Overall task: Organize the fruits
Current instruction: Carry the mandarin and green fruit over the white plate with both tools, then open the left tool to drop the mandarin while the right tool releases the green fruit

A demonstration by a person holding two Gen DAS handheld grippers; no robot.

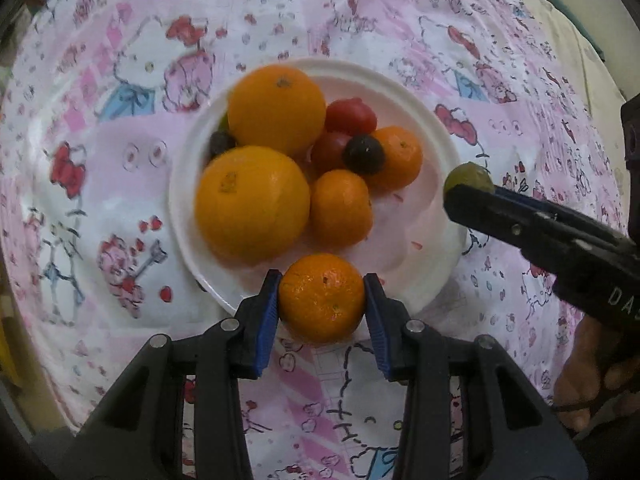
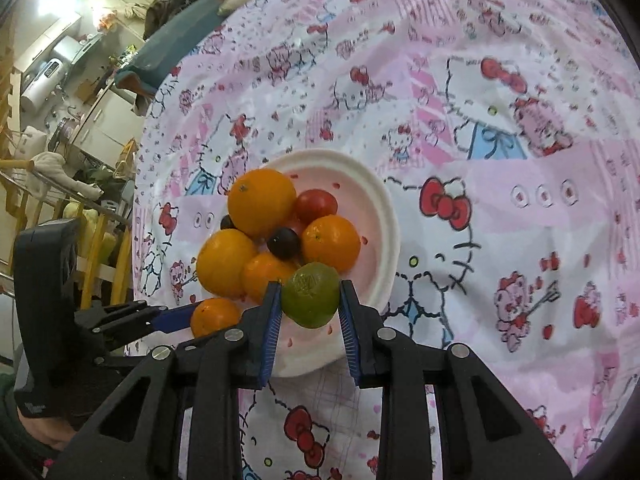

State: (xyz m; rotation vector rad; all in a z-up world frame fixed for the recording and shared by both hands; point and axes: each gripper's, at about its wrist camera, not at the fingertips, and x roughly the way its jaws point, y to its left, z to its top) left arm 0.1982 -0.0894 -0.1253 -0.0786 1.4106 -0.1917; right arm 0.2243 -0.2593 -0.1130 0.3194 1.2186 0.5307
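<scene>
A pink-and-white cartoon-cat cloth [image 2: 500, 184] covers my bench, and past its far left edge I see a cluttered room with cabinets [image 2: 100, 116] and wooden railings [image 2: 96, 264]. My left tool [image 1: 321, 300] is spread only as wide as the small tangerine [image 1: 322, 298] it pinches between blue pads, over the near rim of the white plate [image 1: 416, 92]; my right tool [image 2: 307, 300] pinches a green lime [image 2: 311, 294] over the plate's near right rim. Beyond them the plate carries two big oranges [image 1: 252, 204], two more tangerines [image 1: 340, 208], red tomatoes [image 1: 350, 116] and dark grapes [image 1: 363, 154], heaped toward its far left side.
</scene>
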